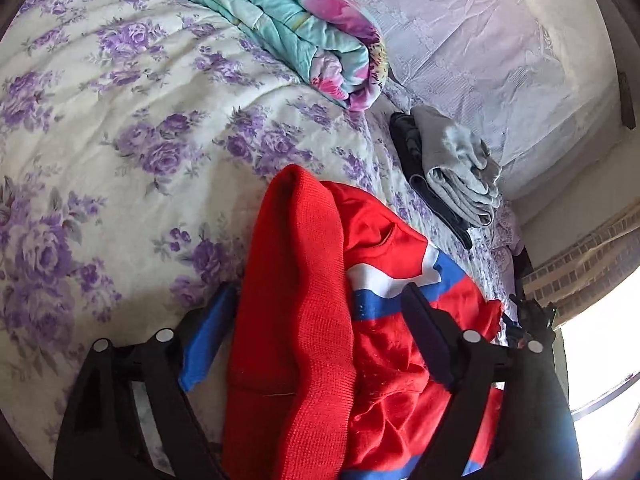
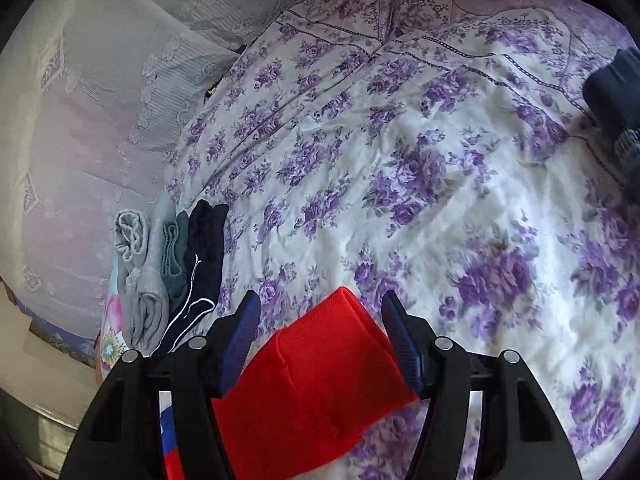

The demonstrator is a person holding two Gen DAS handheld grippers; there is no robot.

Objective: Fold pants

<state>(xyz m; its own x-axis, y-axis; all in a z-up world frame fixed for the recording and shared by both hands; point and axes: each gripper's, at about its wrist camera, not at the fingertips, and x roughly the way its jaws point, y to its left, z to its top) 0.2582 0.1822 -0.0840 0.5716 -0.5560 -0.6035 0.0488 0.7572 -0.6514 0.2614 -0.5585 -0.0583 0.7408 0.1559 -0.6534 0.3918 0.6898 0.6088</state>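
**Spotter:** What are you seeing on the left side?

**Operator:** I'm looking along my left gripper (image 1: 320, 312), and its jaws are standing wide apart. The red pants (image 1: 304, 320) are lying between them on the floral bedsheet (image 1: 120, 128), bunched up, with a ribbed red knit band running up the middle and a blue-and-white stripe (image 1: 384, 280) showing on the smoother red cloth beside it. The left pad (image 1: 212, 336) is standing clear of the cloth, so I'm gripping nothing there. Whether the right pad is brushing the fabric, I cannot tell.

**Spotter:** And the right?

**Operator:** My right gripper (image 2: 316, 340) is hovering over the ribbed red end of the same pants (image 2: 320, 392). The jaws are standing partly open, with the cloth lying under the gap and both blue pads showing daylight on either side. Nothing is pinched.

**Spotter:** Anything else on the bed?

**Operator:** I'm seeing a stack of folded clothes (image 1: 452, 168), grey over dark, sitting near the pale embroidered pillow (image 1: 480, 60). In the right view the same stack (image 2: 160, 276) is showing a navy piece with white piping. A rolled turquoise and pink quilt (image 1: 288, 28) is lying further up the sheet, well apart from the pants. A dark bundle (image 2: 616, 92) is sitting at the far right edge, too cropped to name.
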